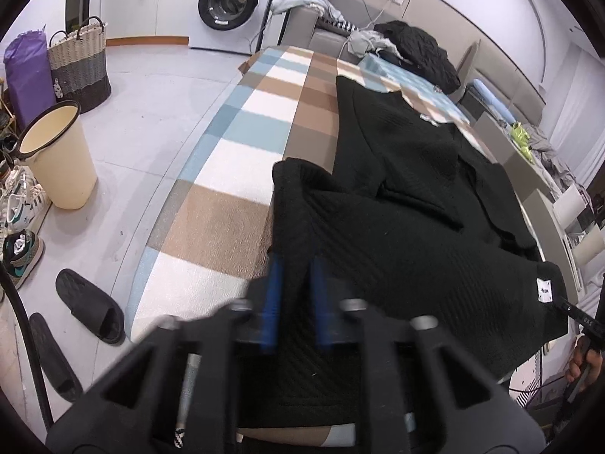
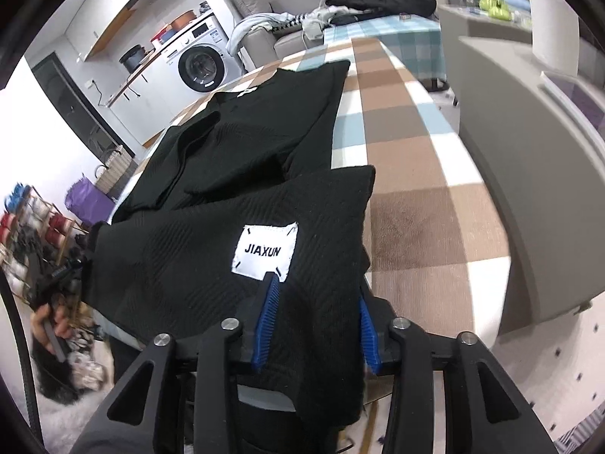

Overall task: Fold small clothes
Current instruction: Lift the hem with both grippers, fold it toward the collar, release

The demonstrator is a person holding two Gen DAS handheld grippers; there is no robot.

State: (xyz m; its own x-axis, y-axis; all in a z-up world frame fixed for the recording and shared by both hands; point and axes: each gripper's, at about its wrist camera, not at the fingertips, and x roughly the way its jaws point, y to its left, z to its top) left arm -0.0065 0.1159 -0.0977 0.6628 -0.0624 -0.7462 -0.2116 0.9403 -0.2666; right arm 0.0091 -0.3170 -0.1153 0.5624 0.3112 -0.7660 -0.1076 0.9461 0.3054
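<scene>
Holding the near hem of the black garment (image 1: 397,174) up off the checked counter (image 1: 242,174), both tongs are clamped on cloth: the left tongs (image 1: 297,265) are pinched fully closed on the hem corner on the washing machine (image 1: 230,3) side, and the right tongs (image 2: 315,295) grip a thicker bunch of fabric just below the white label (image 2: 264,251), on the side away from the washing machine. The far part of the garment lies flat on the counter, toward the washing machine, with one sleeve already folded inward. The main risk, as I judge it, is uneven tension: the right grip holds a gathered wad, so cloth could creep out of it as the hem is carried over, leaving a crooked fold. Lifting too little would drag the flat part and undo the tucked sleeve; pulling the two hands apart could tug the left corner free. The hem might also land short of the collar, giving a lopsided, bunched result.
</scene>
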